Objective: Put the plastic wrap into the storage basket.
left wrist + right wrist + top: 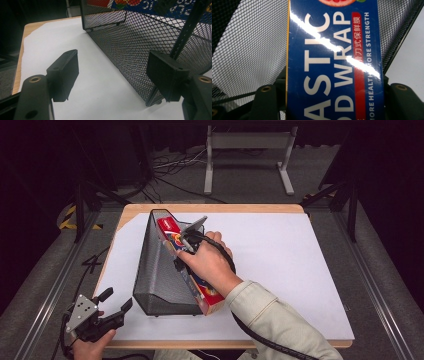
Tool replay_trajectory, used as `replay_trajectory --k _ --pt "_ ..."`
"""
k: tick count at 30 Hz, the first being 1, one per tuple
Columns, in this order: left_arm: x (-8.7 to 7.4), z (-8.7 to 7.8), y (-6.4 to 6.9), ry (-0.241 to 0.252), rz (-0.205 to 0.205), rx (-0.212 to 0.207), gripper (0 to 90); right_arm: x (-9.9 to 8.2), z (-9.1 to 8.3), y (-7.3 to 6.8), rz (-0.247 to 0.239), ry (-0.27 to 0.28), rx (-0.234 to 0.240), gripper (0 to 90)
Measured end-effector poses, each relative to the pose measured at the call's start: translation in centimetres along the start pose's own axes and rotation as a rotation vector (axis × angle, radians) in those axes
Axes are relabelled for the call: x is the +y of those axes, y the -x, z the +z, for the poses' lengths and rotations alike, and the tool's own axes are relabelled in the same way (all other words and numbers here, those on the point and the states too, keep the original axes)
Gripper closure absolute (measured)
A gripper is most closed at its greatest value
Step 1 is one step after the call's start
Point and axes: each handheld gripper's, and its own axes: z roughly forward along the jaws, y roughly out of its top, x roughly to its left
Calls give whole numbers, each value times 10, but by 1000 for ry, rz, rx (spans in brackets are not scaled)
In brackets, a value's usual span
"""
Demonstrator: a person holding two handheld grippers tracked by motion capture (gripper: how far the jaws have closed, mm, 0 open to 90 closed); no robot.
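Nearest to me, at the front left corner of the desk (250, 344), the left gripper (116, 303) sat in the person's left hand (90, 347) with its jaws spread wide and nothing between them. In the left gripper view its two black pads (65, 72) framed bare white paper (100, 82), and the lower corner of the black mesh file holder (140, 50) stood just beyond the right-hand pad, apart from it as far as I could judge. I noted the left gripper pointed toward that holder from the front left. Further in, the sleeve of the right arm (272, 320) came up from the bottom edge, and the right hand (210, 265) lay over the long plastic wrap box (212, 300). The right gripper (187, 245) was clamped on that box; in the right gripper view the blue face of the box (332, 62) ran straight up between the jaws, with white lettering and a red strip along one side. The box lay slanted along the right side of the mesh holder (160, 270), its near end (214, 304) sticking out past the holder's front corner and its red far end (169, 226) up near the holder's tall tip. I could not tell how much of the box rested inside the mesh. Beyond it, the white sheet (280, 250) covered the desk to its far wooden edge (215, 208).
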Motion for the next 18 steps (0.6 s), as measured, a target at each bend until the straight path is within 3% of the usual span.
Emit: replay_trajectory --k 10,14,18 --pt "1 -1 -1 8 -3 -1 268 3 15 -4 -5 -32 -44 392" --pt "1 -1 -2 13 -10 3 269 4 23 -6 -13 -67 -87 391" --pt "1 -1 -2 10 -13 10 270 5 27 -6 -16 -87 -85 389"
